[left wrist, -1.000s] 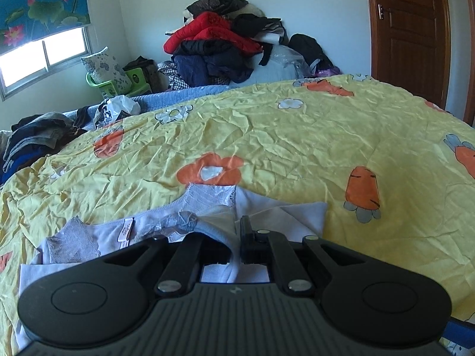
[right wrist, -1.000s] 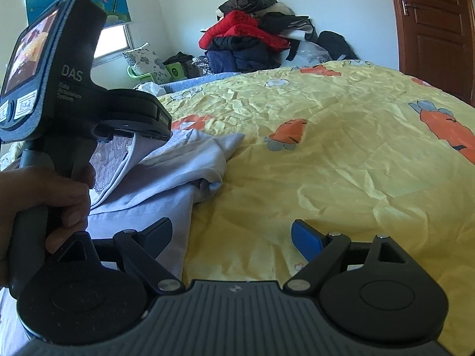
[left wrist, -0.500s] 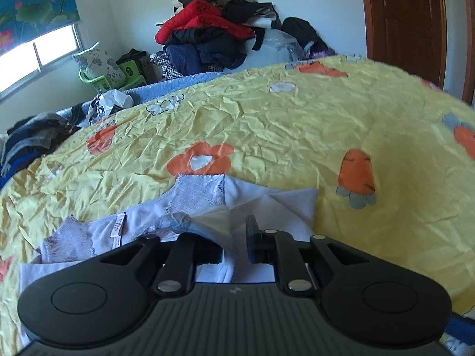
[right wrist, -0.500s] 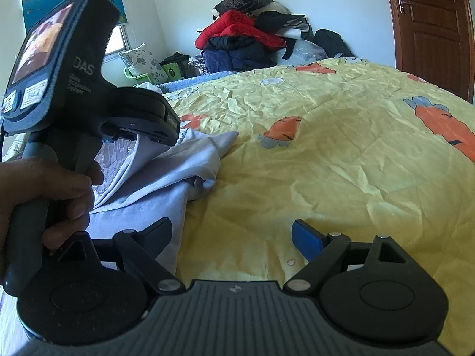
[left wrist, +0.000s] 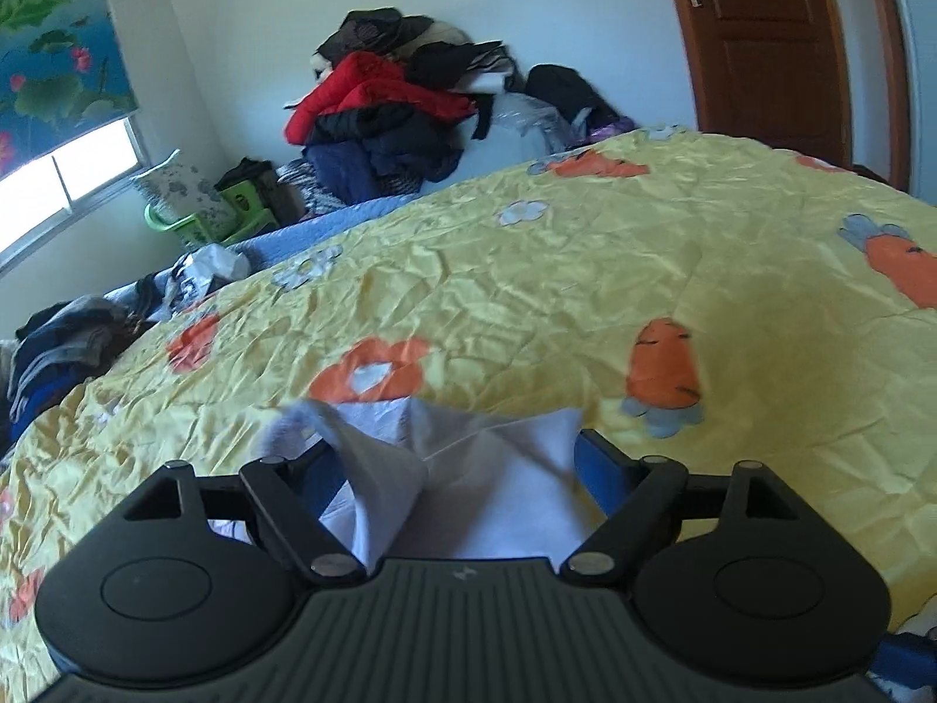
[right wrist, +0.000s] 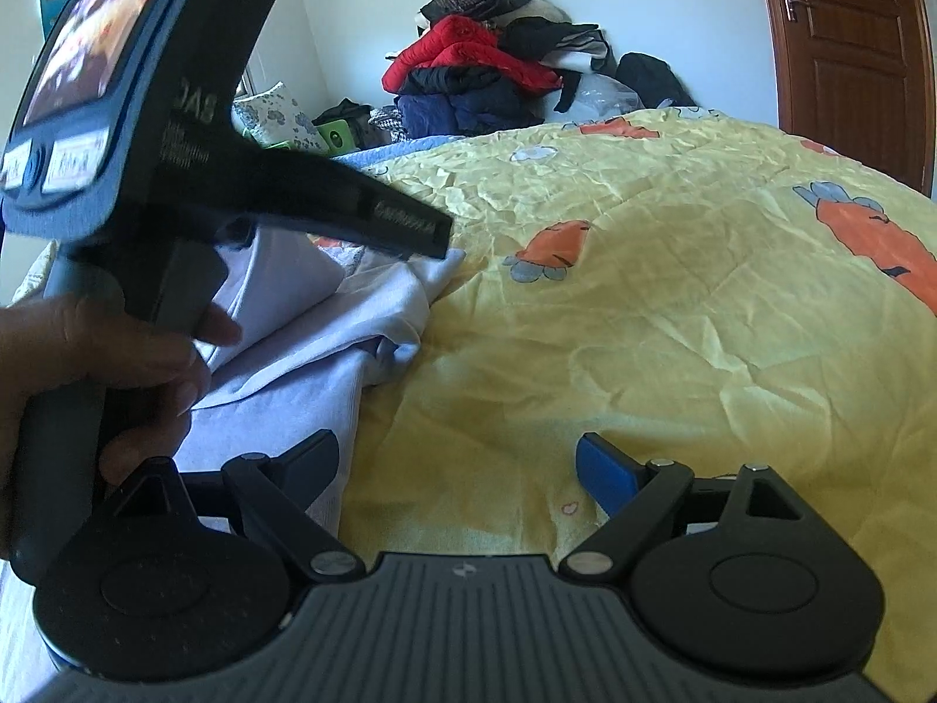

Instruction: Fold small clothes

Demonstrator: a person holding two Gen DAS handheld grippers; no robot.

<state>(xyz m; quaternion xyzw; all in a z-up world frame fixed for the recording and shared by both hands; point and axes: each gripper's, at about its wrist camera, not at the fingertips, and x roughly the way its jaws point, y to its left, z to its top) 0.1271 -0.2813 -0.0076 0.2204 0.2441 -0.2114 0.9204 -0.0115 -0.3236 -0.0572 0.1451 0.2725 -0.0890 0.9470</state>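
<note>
A small pale lilac-white garment (left wrist: 492, 486) lies on the yellow bedspread (left wrist: 585, 304). My left gripper (left wrist: 454, 463) is open, its jaws wide apart, with a bunched fold of the garment draped loosely between them. In the right wrist view the garment (right wrist: 328, 340) lies at the left, partly folded over, under the left gripper's body (right wrist: 175, 176), which a hand holds. My right gripper (right wrist: 462, 460) is open and empty above bare bedspread (right wrist: 644, 322), just right of the garment's edge.
A heap of dark and red clothes (left wrist: 398, 117) is piled against the far wall. More clothes (left wrist: 64, 345) lie at the bed's left edge. A green basket (left wrist: 193, 222) stands below the window. A brown door (left wrist: 767, 41) is at the far right.
My left gripper has opened and let go of the garment fold, and has moved forward and to the right over it. The right gripper has hardly moved.
</note>
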